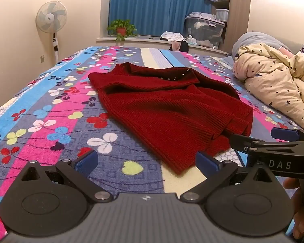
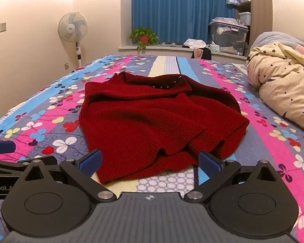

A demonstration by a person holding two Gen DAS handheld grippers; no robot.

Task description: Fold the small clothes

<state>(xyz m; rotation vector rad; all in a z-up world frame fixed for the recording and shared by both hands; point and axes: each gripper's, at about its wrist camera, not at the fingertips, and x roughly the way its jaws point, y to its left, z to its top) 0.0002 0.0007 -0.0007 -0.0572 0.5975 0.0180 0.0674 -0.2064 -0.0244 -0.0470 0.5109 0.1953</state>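
Note:
A dark red ribbed knit garment [image 1: 168, 109] [image 2: 152, 121] lies rumpled on the flowered bedspread [image 1: 50, 109] [image 2: 273, 141], its neckline with small studs toward the far side. My left gripper [image 1: 147, 162] stands open just short of the garment's near hem, nothing between its blue pads. My right gripper [image 2: 150, 162] is also open, low over the near hem, with the hem's edge lying between the pads untouched. In the left wrist view the right gripper [image 1: 259, 139] shows at the right, beside the garment's near right corner.
A bundled cream duvet with stars [image 1: 277, 81] [image 2: 283, 85] fills the right side of the bed. A standing fan [image 1: 50, 20], a potted plant [image 1: 121, 28], blue curtains and storage boxes [image 1: 204, 30] stand beyond the bed's far edge. A hand [image 1: 298, 202] shows at the lower right.

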